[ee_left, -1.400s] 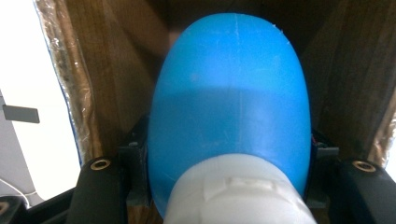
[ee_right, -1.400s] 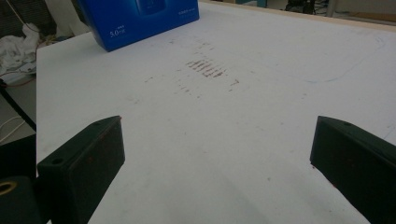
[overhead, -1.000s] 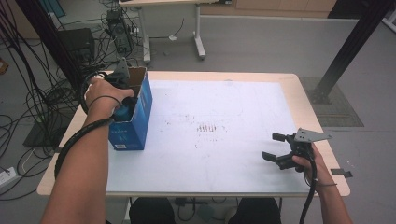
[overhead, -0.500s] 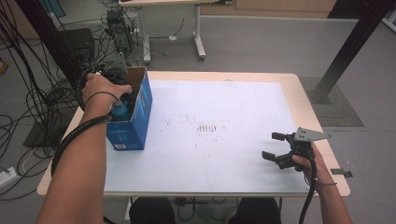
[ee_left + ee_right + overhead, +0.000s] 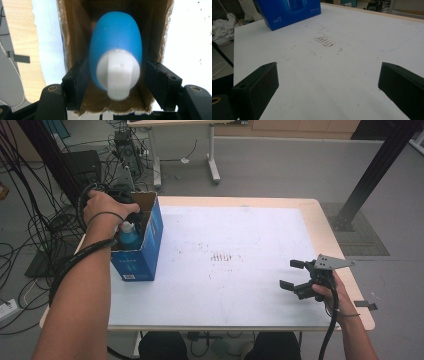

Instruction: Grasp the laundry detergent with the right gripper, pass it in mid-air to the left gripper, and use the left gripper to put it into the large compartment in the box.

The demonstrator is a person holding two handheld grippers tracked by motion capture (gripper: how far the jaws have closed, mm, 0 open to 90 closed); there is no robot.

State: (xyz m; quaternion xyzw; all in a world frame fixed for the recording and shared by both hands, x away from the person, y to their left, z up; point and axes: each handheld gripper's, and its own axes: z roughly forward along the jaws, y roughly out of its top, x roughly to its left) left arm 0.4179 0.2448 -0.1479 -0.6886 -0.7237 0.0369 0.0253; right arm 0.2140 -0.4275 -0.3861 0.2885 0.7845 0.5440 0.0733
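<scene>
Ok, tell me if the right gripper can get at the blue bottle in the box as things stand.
Probably not yet: the left gripper is clamped on the blue bottle inside the box, while the right gripper sits open across the table.

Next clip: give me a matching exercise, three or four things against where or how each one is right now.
1. bottle
2. box
3. left gripper
4. right gripper

a. open, over bare table
b. blue, white cap, partly inside the box
c. stands at the table's left edge, top open
d. shut on the bottle

Pairs: 1-b, 2-c, 3-d, 4-a
</scene>
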